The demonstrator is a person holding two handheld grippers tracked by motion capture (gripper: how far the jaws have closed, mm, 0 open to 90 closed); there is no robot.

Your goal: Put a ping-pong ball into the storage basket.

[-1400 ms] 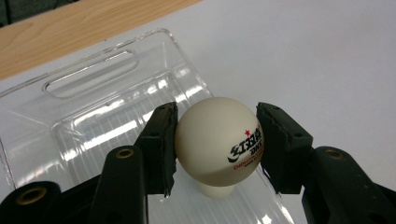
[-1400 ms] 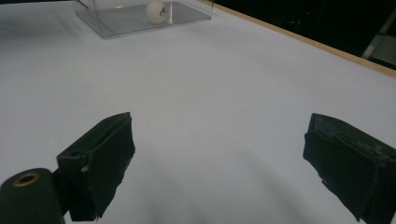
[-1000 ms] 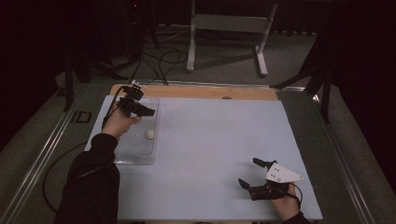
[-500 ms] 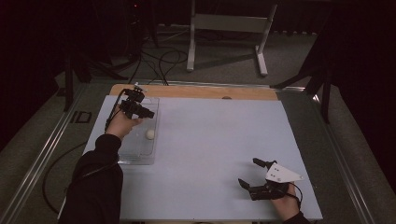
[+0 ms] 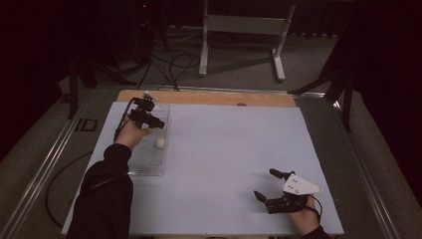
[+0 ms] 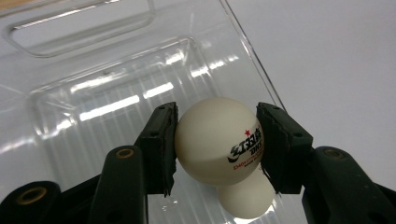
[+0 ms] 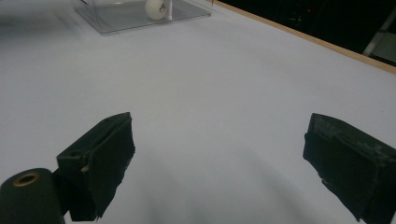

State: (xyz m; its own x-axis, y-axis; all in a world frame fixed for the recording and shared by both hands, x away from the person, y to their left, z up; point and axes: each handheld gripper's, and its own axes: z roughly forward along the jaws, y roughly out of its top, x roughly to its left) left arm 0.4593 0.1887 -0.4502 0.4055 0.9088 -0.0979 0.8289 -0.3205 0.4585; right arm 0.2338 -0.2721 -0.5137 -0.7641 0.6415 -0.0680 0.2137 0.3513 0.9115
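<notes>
pale blue counter [image 5: 224, 149] under dark surroundings. the left tongs [image 6: 215, 140] grip a white ball [image 6: 217, 140] directly above the clear tray [image 5: 161, 167] at the far left, with a second ball [image 5: 159, 143] lying in it just below. the right tongs [image 5: 266, 186] rest wide apart, well off at the near right.
</notes>
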